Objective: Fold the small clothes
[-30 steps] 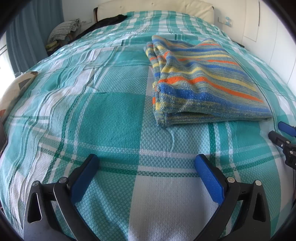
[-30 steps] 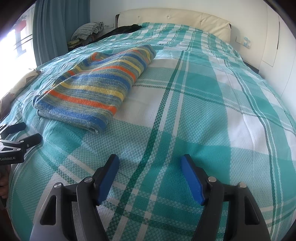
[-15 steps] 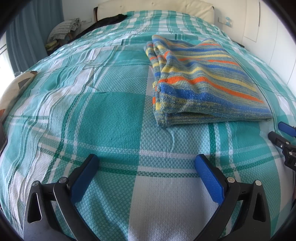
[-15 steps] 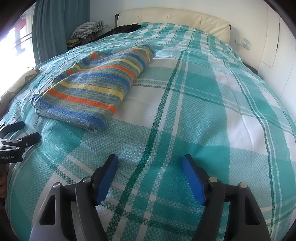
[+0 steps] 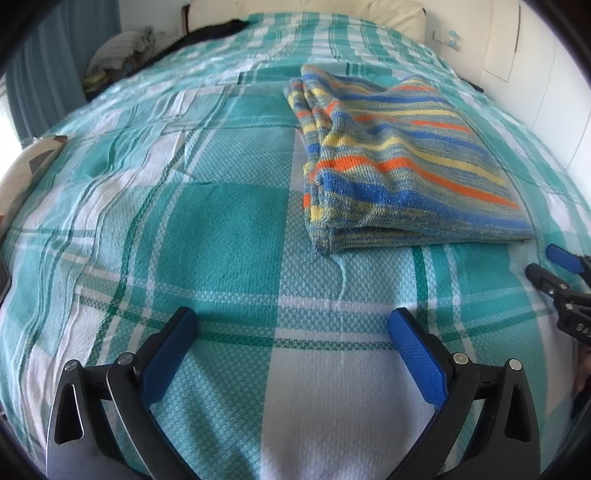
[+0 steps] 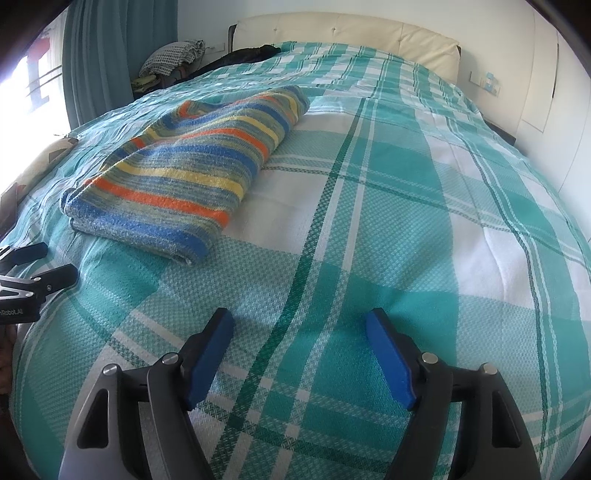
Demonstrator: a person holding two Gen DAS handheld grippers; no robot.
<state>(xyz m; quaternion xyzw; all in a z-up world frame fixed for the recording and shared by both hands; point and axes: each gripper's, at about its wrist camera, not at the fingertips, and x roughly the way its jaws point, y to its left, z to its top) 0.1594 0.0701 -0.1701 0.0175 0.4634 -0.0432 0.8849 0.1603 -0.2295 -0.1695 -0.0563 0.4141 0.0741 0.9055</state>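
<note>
The striped sweater (image 5: 402, 173) lies folded in a flat, layered bundle on the checked bedspread (image 5: 229, 229), a little beyond both claws and apart from them. Since a second ago it has not shifted and neither hand has moved much — only the right claw (image 6: 299, 354) changes, its jaws opening a touch wider with nothing but bedspread between them. That suggests the folding of this piece is done, or nearly so, and the hands are pulling clear. The left claw (image 5: 291, 350) hangs with its blue pads spread wide, empty, hovering over the cover near the sweater's near edge. Farther off — a cream headboard (image 6: 347, 33) and a teal curtain (image 6: 118, 48).
</note>
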